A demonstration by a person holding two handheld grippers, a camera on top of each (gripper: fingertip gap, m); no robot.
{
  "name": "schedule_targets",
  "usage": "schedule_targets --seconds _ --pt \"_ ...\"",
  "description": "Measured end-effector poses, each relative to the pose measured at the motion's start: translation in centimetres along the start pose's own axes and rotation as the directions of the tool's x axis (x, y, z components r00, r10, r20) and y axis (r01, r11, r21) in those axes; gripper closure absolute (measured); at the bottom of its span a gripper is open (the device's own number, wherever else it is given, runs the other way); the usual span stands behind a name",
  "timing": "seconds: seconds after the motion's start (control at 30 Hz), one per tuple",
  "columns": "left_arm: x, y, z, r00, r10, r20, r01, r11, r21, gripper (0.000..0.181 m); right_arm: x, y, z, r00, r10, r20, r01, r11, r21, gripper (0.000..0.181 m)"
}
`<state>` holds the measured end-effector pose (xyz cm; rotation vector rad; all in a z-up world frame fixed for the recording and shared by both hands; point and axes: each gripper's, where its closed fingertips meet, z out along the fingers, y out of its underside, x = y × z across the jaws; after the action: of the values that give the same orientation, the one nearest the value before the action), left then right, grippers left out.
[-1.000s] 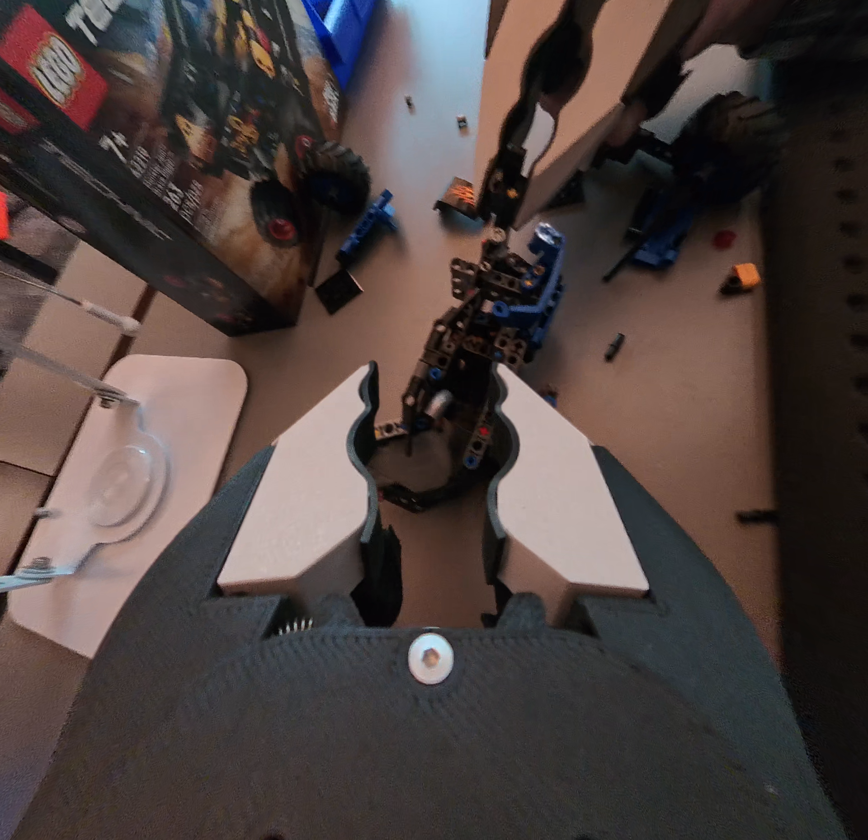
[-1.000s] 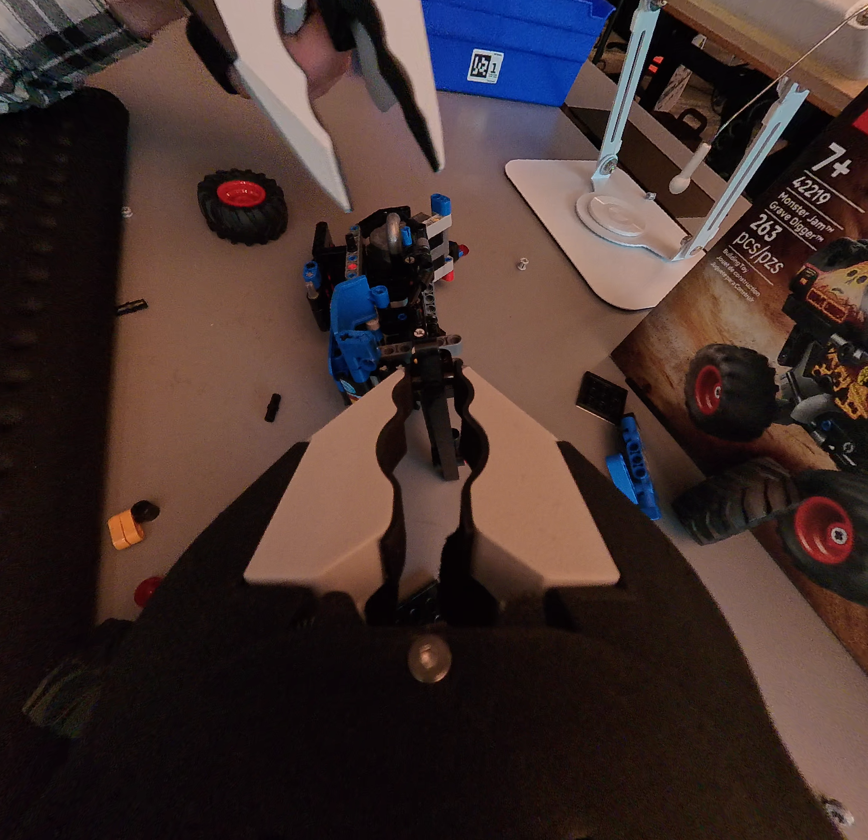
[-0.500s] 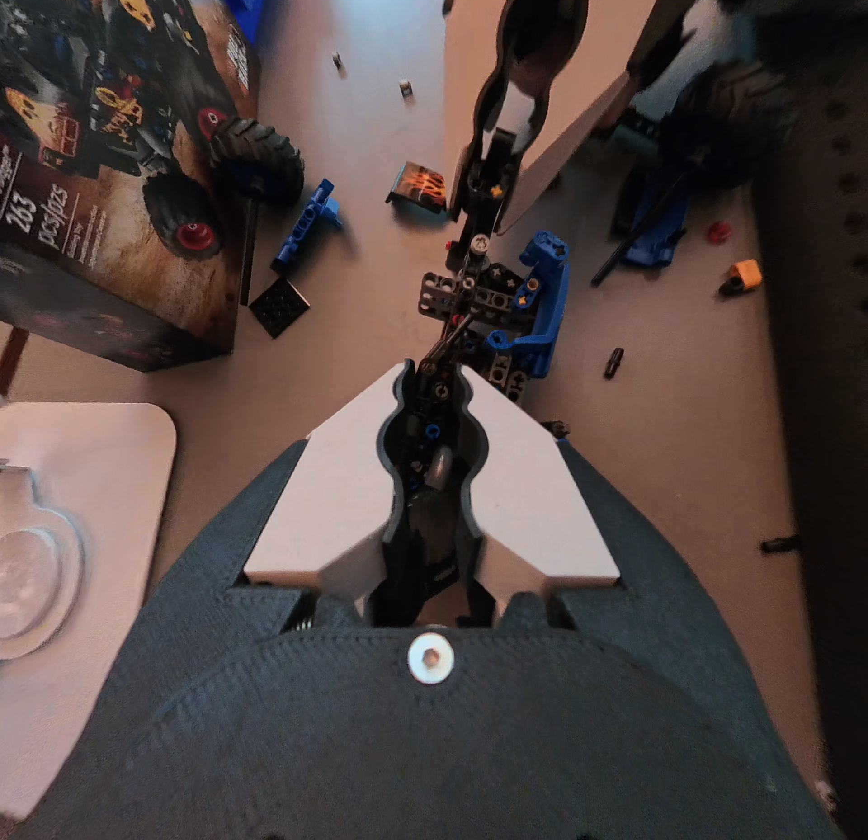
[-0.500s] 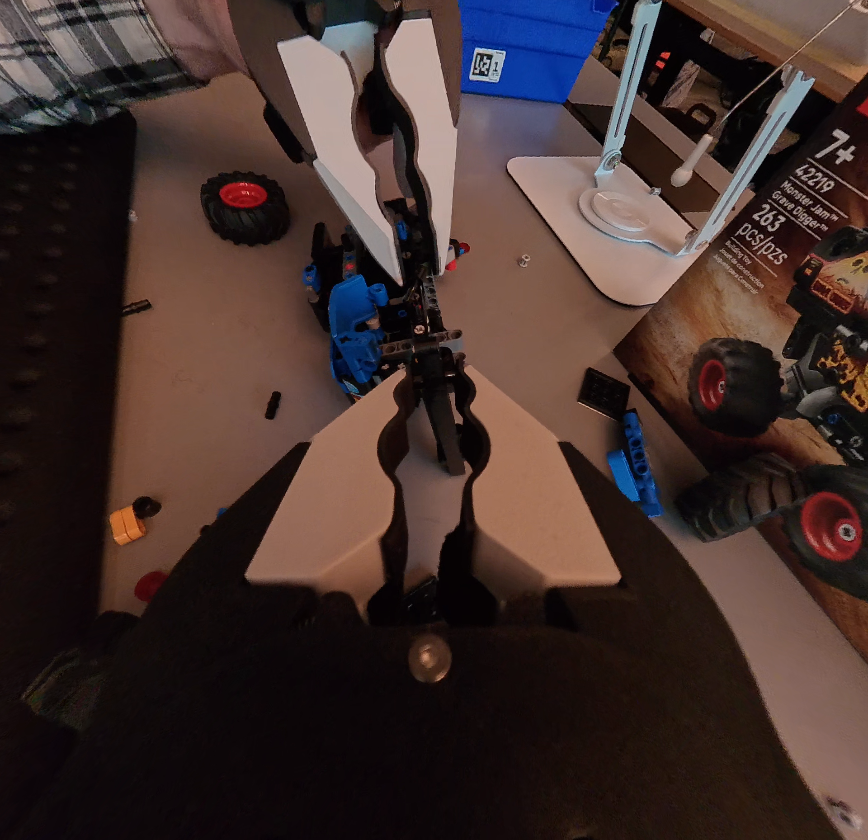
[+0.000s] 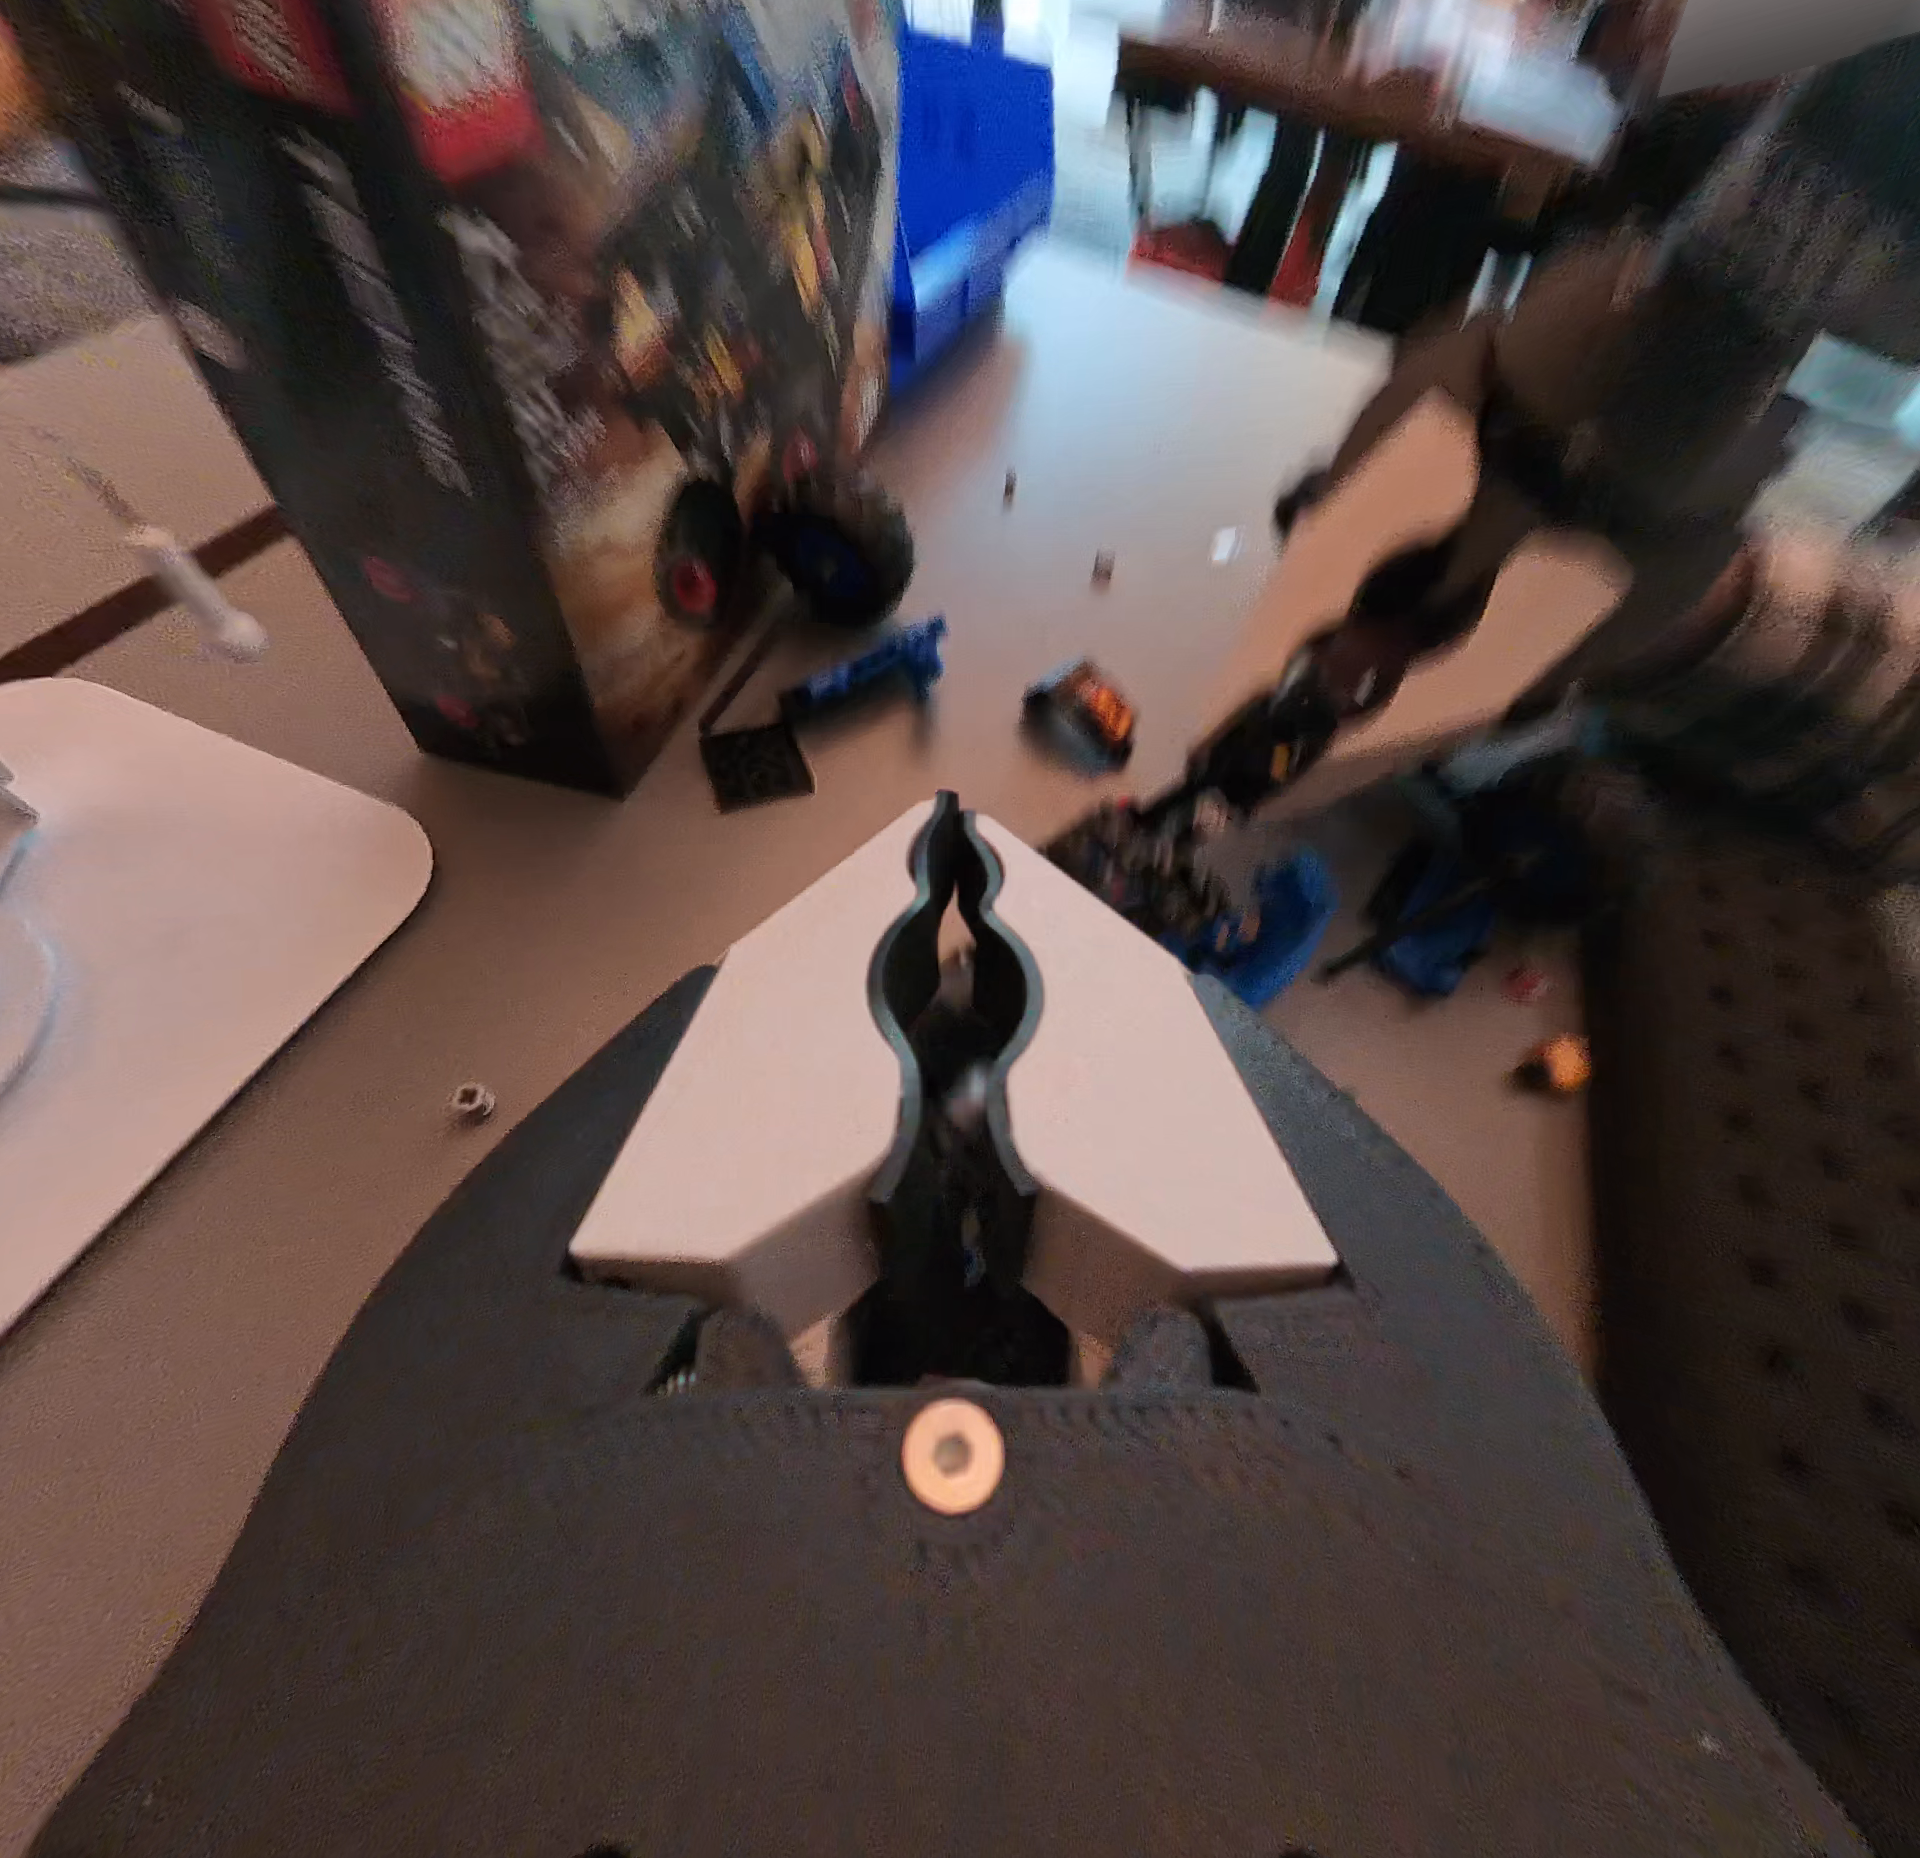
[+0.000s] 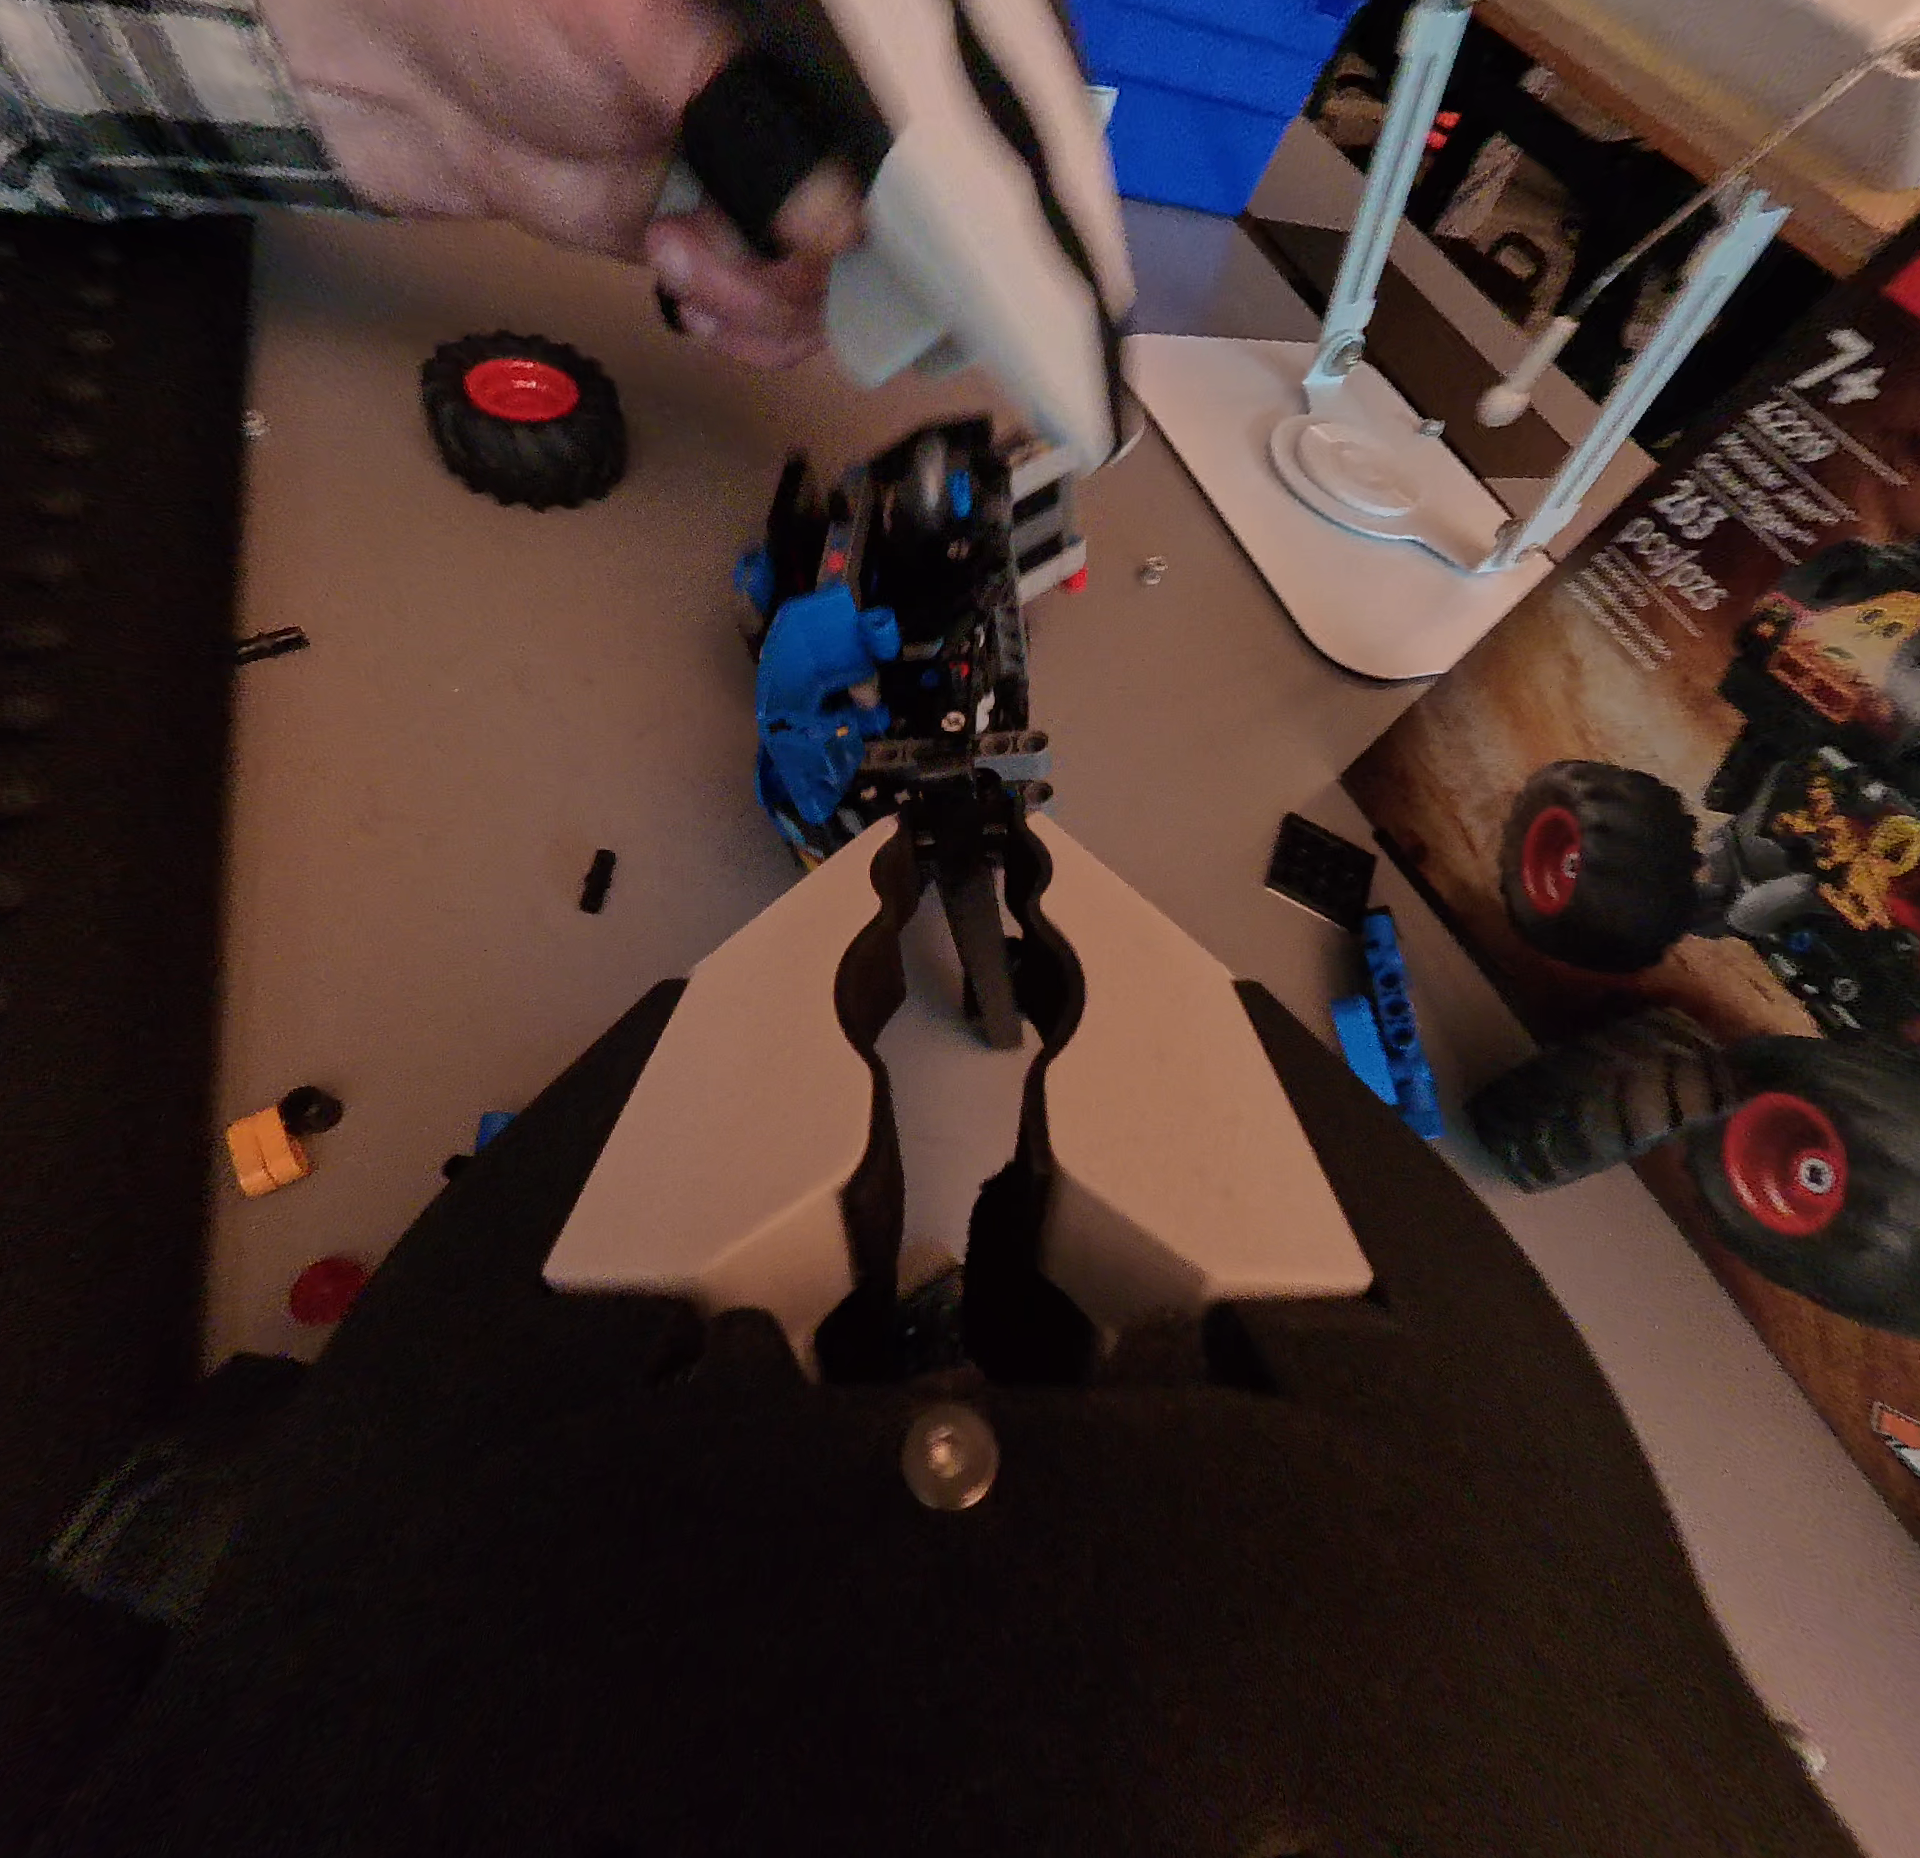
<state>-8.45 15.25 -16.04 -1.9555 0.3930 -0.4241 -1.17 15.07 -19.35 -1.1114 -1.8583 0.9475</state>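
Two claws are at work, though no picture from before is leaned on here. Left of the right claw (image 6: pixel 961 842) lie a loose wheel (image 6: pixel 523 418) and an orange piece (image 6: pixel 266 1149) on the grey table (image 6: pixel 499 728); the claw itself pinches a black bar at the near end of the half-built blue and black toy truck (image 6: pixel 894 645), seemingly to steady it. Farther ahead, the left claw (image 5: pixel 943 806) is pressed together with a dark piece lodged deep between its fingers, and the picture box (image 6: pixel 1714 769) stands to the right.

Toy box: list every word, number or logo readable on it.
Toy box, right wrist view: white numbers and words on its front, legible, but I do not copy writing.
Same box, left wrist view: red logo patch and white print, too blurred to read.
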Motion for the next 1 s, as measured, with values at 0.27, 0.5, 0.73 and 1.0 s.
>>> schedule_targets --seconds 0.27,0.5,0.73,1.0 --pt "0.5 3.0 -0.5 0.994 0.097 -0.046 -0.103 0.984 -0.143 0.181 0.2 0.0 0.0 1.000 0.005 -0.004 -0.005 1.000 0.013 0.166" --pt "-0.1 4.5 -1.8 0.970 0.240 -0.039 -0.242 0.942 -0.231 0.155 0.2 0.0 -0.2 1.000 -0.004 0.013 0.004 1.000 0.014 0.166" --pt "0.5 5.9 -0.2 0.963 0.260 -0.076 -0.271 0.919 -0.287 0.157 0.5 -1.8 -1.2 1.000 -0.015 -0.017 0.016 0.997 0.073 0.163" --pt "1.5 5.7 0.6 0.949 0.305 -0.075 -0.314 0.907 -0.280 0.157 -0.4 -3.2 0.9 0.985 -0.170 -0.034 0.165 0.978 -0.126 0.158"
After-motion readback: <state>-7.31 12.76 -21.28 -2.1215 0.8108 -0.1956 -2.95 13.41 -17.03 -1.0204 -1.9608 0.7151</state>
